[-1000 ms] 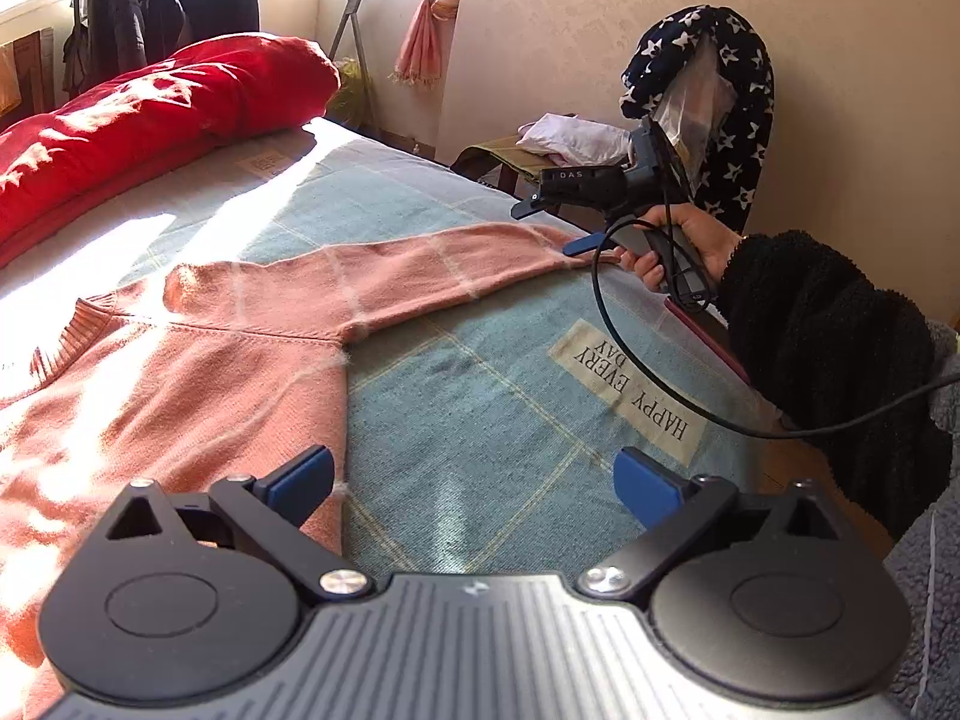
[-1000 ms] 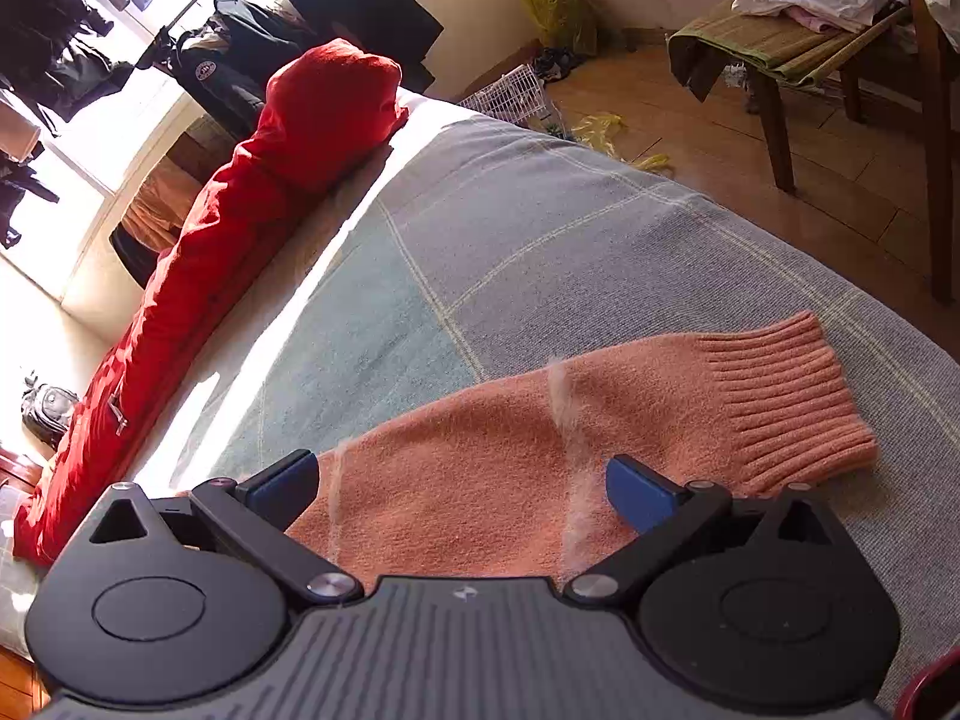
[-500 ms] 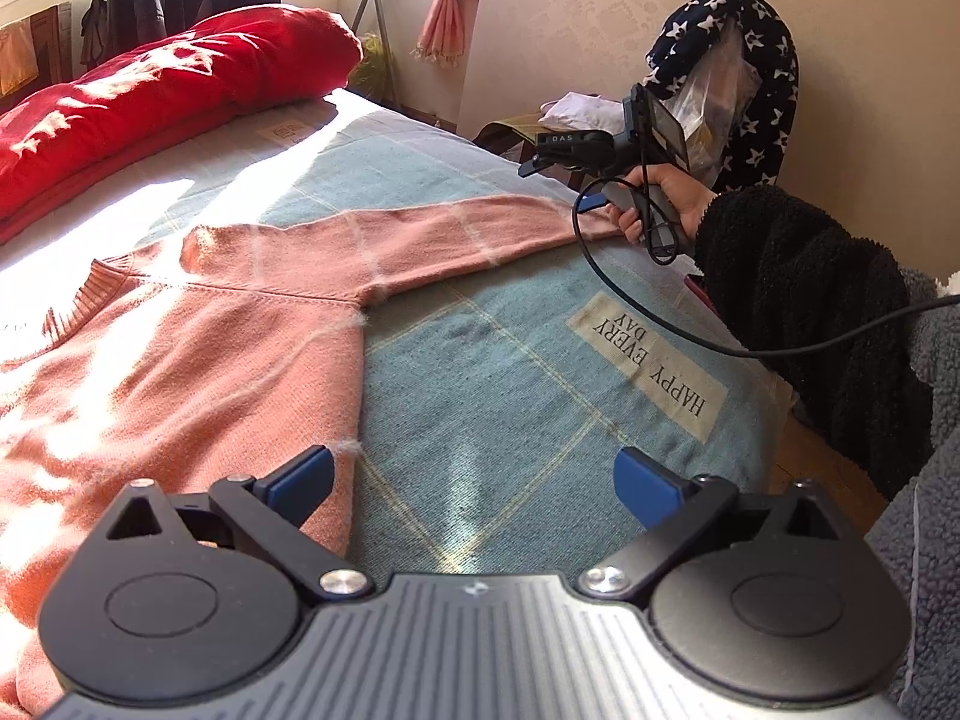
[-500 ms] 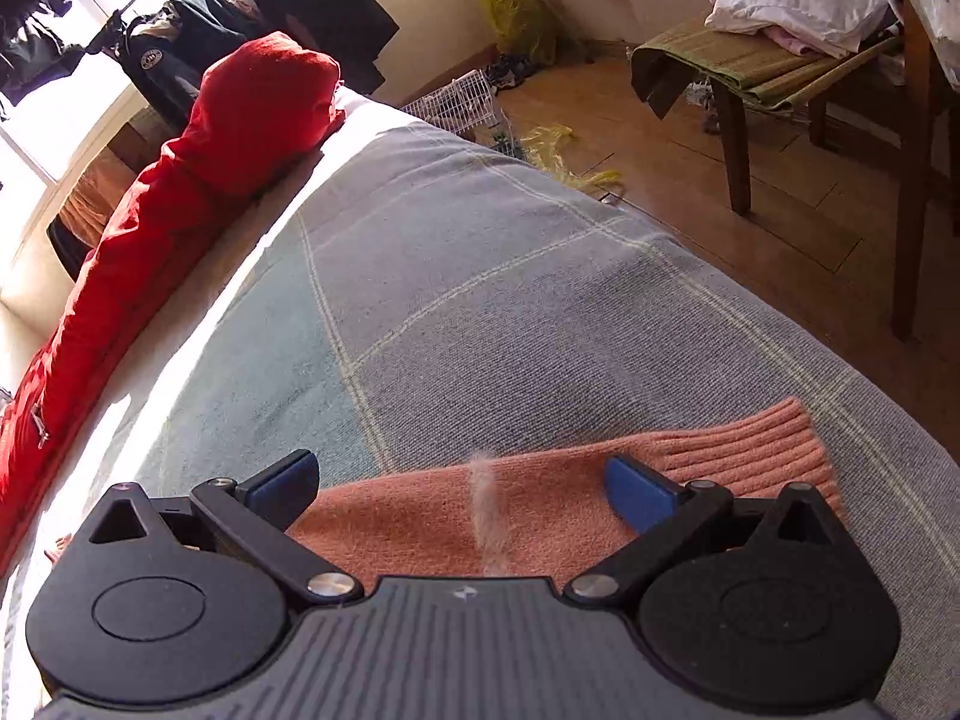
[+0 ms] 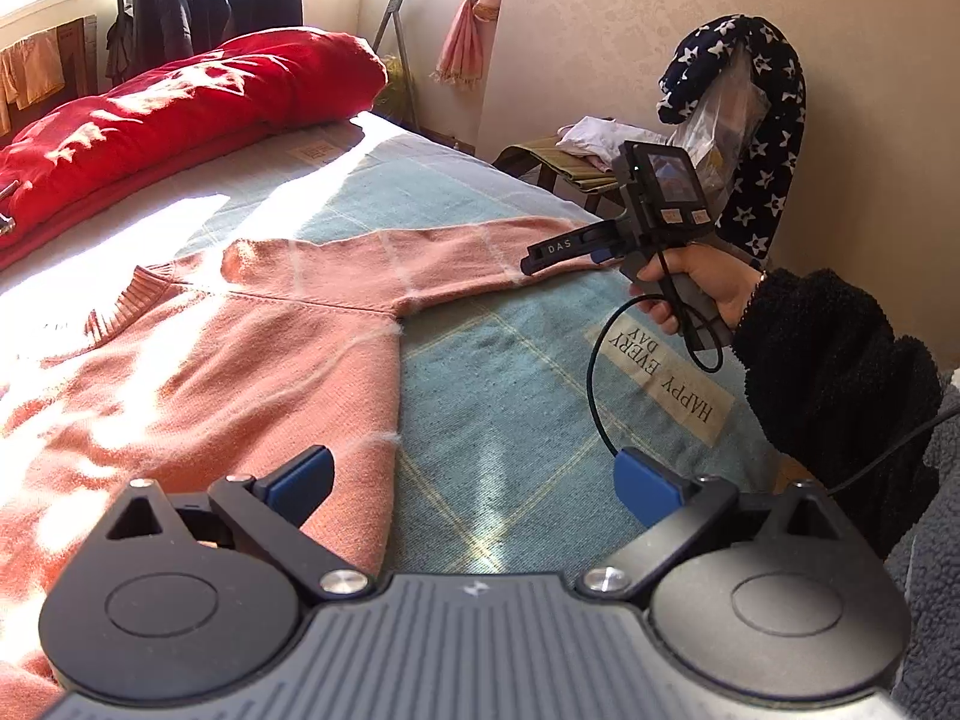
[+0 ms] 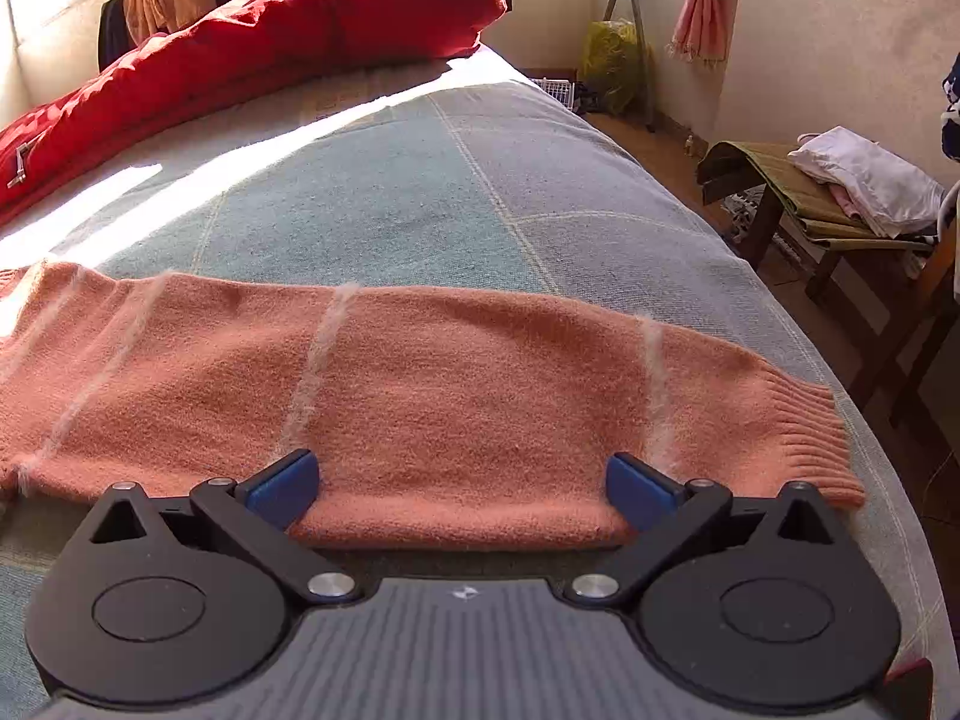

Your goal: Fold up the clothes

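So the count: one pink sweater (image 5: 198, 372) laid out on the bed, with one sleeve (image 6: 420, 384) stretched out sideways, and three pale fuzzy stripes visible across that sleeve in the right wrist view. One red puffy coat (image 5: 180, 102) up by the window. Two handheld grippers, a left gripper (image 5: 474, 480) and a right gripper (image 6: 462, 480), two blue-tipped fingers (image 6: 282, 480) apiece. One stool (image 6: 780, 180) with one small clothes pile. One "HAPPY EVERY DAY" label (image 5: 660, 372).

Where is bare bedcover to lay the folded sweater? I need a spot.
Free: the blue bedcover between the sweater sleeve and the red duvet. Crowded: the sweater body fills the near left side.
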The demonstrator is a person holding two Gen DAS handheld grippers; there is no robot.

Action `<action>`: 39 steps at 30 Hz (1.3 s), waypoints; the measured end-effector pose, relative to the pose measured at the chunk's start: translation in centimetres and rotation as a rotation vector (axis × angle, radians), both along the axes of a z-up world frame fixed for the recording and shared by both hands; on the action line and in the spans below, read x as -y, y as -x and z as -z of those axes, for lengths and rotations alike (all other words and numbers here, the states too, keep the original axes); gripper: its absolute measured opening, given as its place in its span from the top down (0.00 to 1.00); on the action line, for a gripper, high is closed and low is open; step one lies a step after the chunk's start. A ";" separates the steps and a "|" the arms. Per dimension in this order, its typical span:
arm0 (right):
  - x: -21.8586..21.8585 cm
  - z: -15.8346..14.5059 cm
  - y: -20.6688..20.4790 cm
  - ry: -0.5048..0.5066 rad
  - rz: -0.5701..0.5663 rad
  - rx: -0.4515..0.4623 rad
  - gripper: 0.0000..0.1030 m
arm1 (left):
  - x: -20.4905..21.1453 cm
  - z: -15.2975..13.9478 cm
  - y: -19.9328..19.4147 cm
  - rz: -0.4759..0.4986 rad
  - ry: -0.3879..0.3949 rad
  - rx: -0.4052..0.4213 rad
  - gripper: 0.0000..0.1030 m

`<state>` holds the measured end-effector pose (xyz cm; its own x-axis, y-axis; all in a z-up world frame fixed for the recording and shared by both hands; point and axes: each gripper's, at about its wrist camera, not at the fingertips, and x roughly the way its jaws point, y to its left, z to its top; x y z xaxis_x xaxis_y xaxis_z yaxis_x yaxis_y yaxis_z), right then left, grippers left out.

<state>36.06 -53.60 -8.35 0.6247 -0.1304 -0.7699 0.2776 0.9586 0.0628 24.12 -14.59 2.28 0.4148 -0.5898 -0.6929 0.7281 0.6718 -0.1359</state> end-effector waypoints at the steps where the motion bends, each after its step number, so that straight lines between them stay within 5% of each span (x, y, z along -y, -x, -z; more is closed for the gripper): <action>1: -0.3 -0.3 0.8 -0.002 0.018 0.002 0.00 | -0.7 0.0 0.1 -0.005 0.001 0.009 0.04; 10: -9.4 -4.2 7.5 -0.027 -0.067 0.065 0.00 | -7.4 0.4 0.3 -0.009 0.039 0.055 0.04; 17: -17.8 -6.9 14.5 -0.010 -0.083 0.107 0.00 | -13.5 2.7 -0.2 0.019 0.108 -0.009 0.04; 25: -24.1 -7.1 18.5 0.040 -0.068 0.087 0.00 | -21.4 1.3 0.1 0.016 0.165 0.012 0.04; 30: -26.8 -7.2 18.9 0.030 -0.056 0.088 0.00 | -27.9 1.1 -2.9 -0.146 0.125 0.050 0.04; 35: -27.8 -7.9 19.0 0.049 -0.065 0.095 0.00 | -36.2 4.2 -7.0 -0.424 0.108 -0.039 0.04; 39: -28.1 -8.2 18.7 0.052 -0.061 0.090 0.00 | -43.5 6.7 -7.9 -0.648 0.195 -0.114 0.04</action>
